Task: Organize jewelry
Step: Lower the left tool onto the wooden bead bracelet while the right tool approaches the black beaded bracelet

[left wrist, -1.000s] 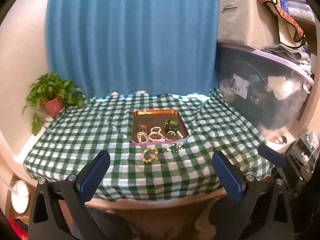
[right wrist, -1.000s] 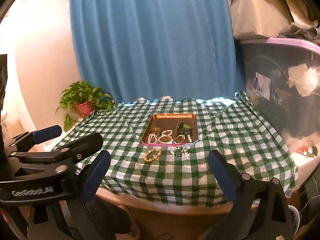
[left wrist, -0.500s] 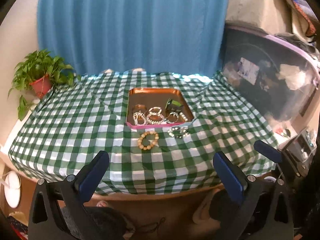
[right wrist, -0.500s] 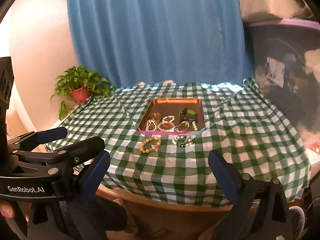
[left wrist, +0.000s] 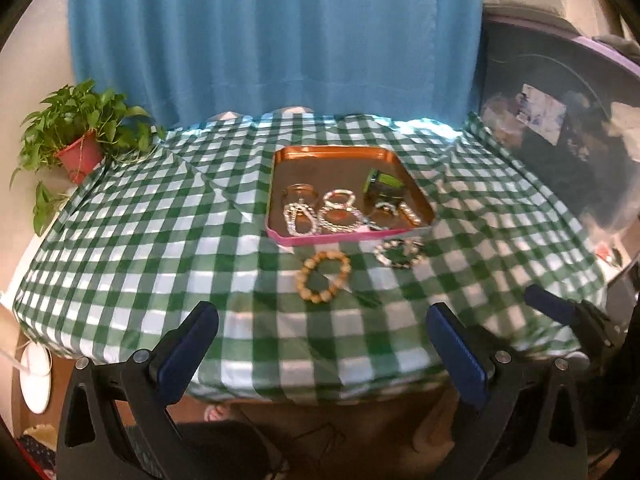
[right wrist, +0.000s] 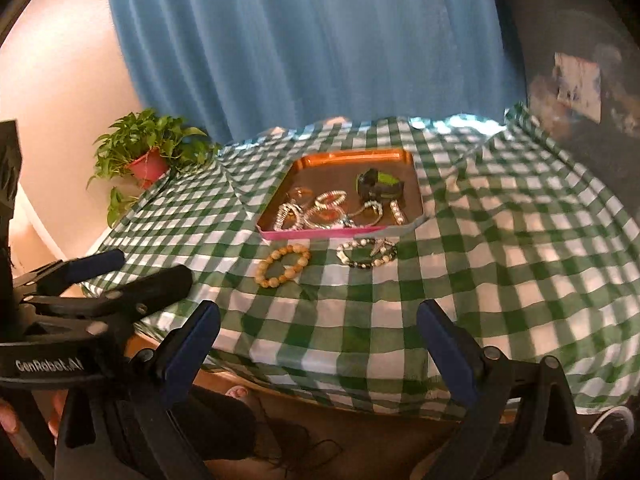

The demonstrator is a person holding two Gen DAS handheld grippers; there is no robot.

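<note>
Both grippers, left (left wrist: pixel 320 344) and right (right wrist: pixel 318 336), fingers spread, empty. Wooden bead bracelet (left wrist: pixel 323 276) and dark bead bracelet (left wrist: pixel 399 253) on worktop (left wrist: pixel 160 240), just outside tray (left wrist: pixel 280 168).

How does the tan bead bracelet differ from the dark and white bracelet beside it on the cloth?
The tan bead bracelet has beads of one light wooden colour; the dark and white bracelet mixes black and pale beads. The tan bead bracelet lies in an open, rounder loop; the dark and white bracelet lies in a flatter oval. The tan one lies on the left, the dark one on the right. Both lie on the checked cloth, just outside the tray.
</note>
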